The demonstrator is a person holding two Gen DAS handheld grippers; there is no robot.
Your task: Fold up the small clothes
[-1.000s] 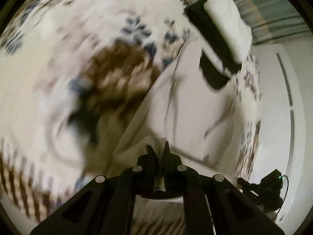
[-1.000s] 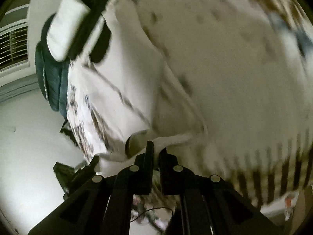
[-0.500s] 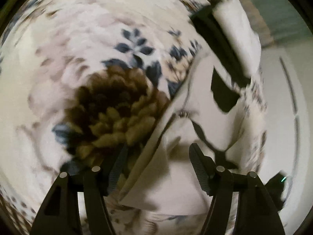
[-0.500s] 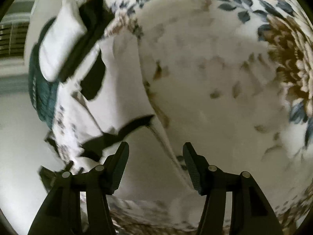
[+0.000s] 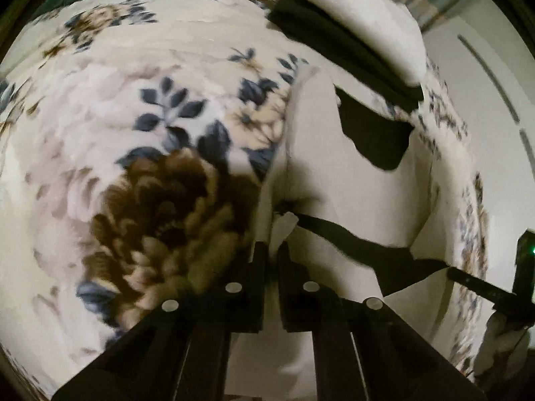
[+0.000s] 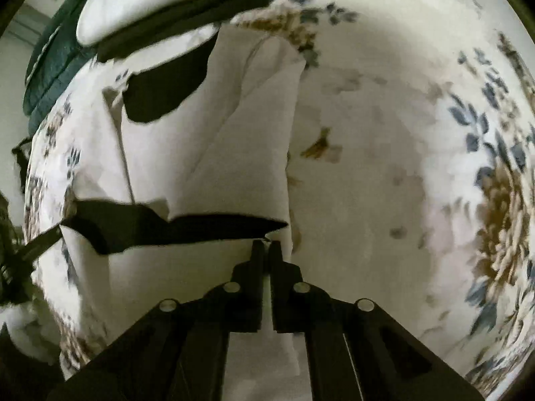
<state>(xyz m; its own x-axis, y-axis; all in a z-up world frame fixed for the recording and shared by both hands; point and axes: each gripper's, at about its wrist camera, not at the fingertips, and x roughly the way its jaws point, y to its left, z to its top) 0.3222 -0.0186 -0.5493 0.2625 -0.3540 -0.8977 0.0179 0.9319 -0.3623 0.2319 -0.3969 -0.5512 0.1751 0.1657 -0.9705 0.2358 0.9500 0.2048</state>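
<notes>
Both the left gripper (image 5: 271, 250) and right gripper (image 6: 266, 246) pinch an edge of the white garment (image 6: 234, 153) just ahead, partly folded; finished pieces (image 6: 143, 3) lie stacked beyond.

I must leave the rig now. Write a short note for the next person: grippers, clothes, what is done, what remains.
Left gripper: shut on the edge of the white garment with black panels.
Right gripper: shut on the same garment, near its black band.
The garment lies on the floral blanket; the stack of folded white and black clothes sits beyond it.
Done: both edges gripped.
Left: make the fold, then stack it.
</notes>
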